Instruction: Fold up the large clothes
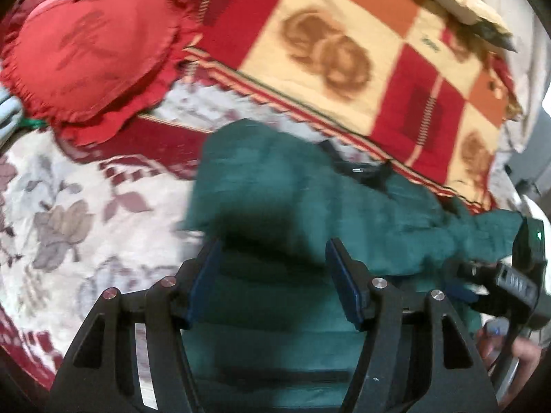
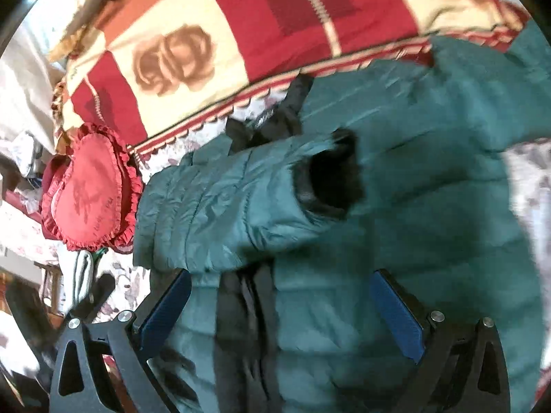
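The jacket (image 2: 396, 206) sleeve (image 2: 241, 203) lies just ahead of the right gripper (image 2: 280, 304), across its fingers; both grippers, the left gripper (image 1: 272, 275) too, are open and empty.

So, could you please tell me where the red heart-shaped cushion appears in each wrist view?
Left wrist: the heart cushion is at upper left, beyond the green jacket.
Right wrist: the cushion is at mid left, beside the jacket's folded sleeve.
Shared landmark: the red and cream checked blanket behind both.

Motion blur smearing the green jacket (image 1: 275, 186) in the left wrist view, its lower part running off the bottom edge, heart cushion (image 1: 93, 51) lettering too soft to read, checked blanket (image 2: 275, 17) cropping at the top.
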Demonstrator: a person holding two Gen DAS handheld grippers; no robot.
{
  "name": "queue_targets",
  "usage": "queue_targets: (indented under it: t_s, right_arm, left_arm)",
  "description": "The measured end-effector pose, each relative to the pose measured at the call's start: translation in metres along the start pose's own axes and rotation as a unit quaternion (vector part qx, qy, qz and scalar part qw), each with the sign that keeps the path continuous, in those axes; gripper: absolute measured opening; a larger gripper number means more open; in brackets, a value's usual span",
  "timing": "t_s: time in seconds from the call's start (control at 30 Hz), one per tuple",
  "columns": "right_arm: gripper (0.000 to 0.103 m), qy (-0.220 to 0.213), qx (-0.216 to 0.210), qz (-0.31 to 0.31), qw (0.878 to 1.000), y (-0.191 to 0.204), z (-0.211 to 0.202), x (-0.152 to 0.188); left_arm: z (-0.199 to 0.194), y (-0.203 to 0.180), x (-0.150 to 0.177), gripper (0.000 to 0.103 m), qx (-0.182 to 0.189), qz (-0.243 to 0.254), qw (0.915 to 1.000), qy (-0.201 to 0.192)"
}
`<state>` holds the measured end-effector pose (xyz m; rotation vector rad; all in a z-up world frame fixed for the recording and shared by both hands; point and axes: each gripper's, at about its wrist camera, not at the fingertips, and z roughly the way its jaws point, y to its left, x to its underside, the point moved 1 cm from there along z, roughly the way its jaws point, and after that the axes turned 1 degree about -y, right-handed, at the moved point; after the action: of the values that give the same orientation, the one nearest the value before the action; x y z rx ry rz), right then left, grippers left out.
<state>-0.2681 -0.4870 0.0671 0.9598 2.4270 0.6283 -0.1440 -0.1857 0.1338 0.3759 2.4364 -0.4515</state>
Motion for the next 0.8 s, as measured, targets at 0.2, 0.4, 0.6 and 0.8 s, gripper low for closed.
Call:
queue_targets:
  t_s: [0.2, 0.4, 0.6, 0.8]
  right_arm:
    - [0.034, -0.037, 0.006, -0.018, 0.999, 0.014, 0.019, -0.019]
    - [0.017, -0.116, 0.039, -0.089, 0.989, 0.023, -0.02, -0.038]
    - [0.016, -0.144, 0.131, -0.112, 0.974, -0.011, -0.025, -0.058]
    - [0.055, -0.096, 0.175, -0.11, 0.974, -0.046, -0.01, -0.067]
  left_arm:
    - [-0.004, 0.052, -0.001, 0.063, -0.01, -0.083, 0.9965, -0.002]
    - [-0.005, 0.073, -0.014, 0.063, -0.029, -0.106, 0.9938, -0.017]
    - [0.013, 0.06, -0.022, 0.063, -0.038, -0.082, 0.9958, -0.013]
    - [0.042, 0.029, -0.029, 0.063, -0.035, -0.045, 0.9982, 0.015]
